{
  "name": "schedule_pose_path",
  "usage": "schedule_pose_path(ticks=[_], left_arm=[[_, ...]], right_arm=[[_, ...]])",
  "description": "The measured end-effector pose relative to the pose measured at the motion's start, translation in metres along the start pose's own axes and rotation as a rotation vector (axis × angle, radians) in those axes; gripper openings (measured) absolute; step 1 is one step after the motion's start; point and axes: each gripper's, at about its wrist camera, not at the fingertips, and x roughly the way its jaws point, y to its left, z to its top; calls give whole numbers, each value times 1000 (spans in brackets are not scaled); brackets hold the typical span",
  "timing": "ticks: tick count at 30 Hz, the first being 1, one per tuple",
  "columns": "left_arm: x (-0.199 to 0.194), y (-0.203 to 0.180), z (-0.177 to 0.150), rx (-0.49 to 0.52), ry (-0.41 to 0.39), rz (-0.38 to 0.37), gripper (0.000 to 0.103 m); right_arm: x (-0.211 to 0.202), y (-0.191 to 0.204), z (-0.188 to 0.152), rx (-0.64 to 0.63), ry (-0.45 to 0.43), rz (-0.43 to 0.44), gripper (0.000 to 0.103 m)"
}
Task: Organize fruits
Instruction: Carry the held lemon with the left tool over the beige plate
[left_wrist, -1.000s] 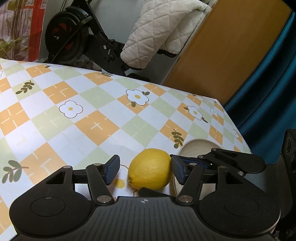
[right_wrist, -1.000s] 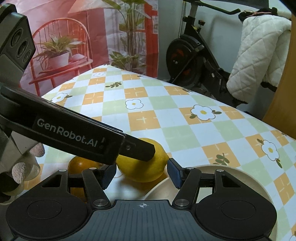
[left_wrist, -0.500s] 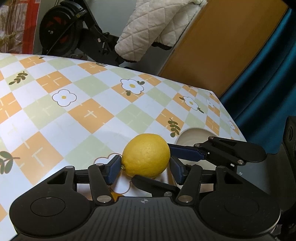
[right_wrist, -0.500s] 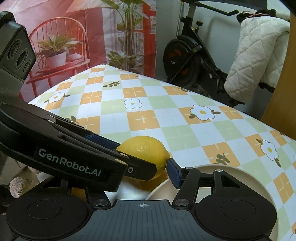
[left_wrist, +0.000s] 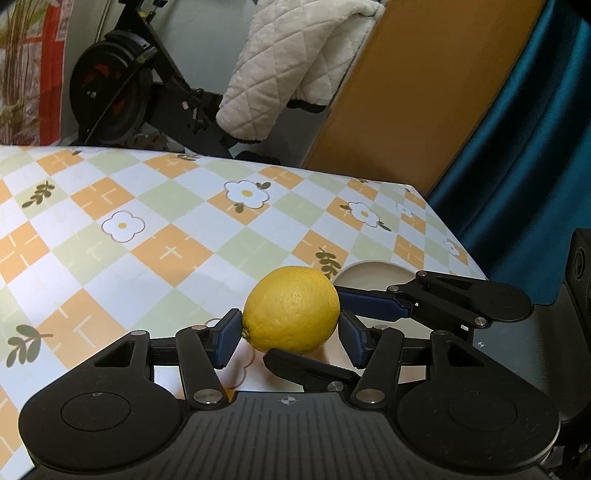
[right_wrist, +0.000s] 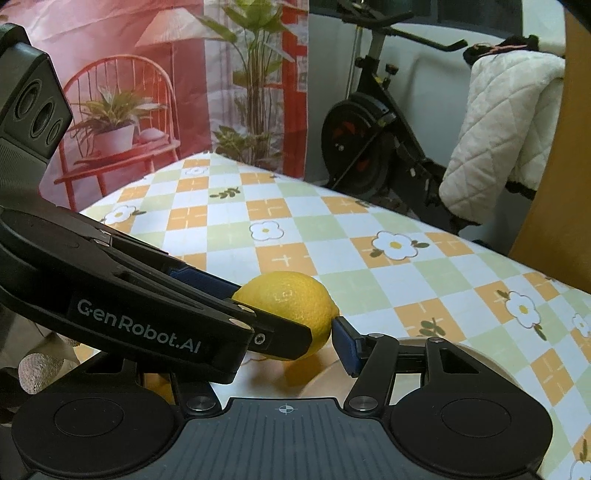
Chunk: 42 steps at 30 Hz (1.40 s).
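Your left claw (left_wrist: 291, 334) grips the lemon (left_wrist: 291, 309), lifted above the table (left_wrist: 166, 236), jaws just closing. Your right claw (right_wrist: 295, 339) (left pad hidden) can't be judged; only its view shows an orange (right_wrist: 162, 387).

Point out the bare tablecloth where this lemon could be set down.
Free: the checked flower-print tablecloth ahead, from the yellow lemon to the far edge by the black exercise bike. Crowded: the near right, where both hand-held grippers meet around the lemon beside the round cream plate.
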Motion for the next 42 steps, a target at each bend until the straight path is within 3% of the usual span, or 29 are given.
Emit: schedule_pose_path(ticks=[15, 27, 42], left_arm=[[5, -44, 0, 106, 21, 1, 60], [31, -67, 4, 178, 74, -4, 60], [57, -76, 6, 186, 108, 14, 60]], right_arm=[[-39, -23, -25, 62, -62, -41, 55], [-42, -58, -48, 161, -74, -75, 55], [-27, -78, -62, 221, -57, -83, 55]])
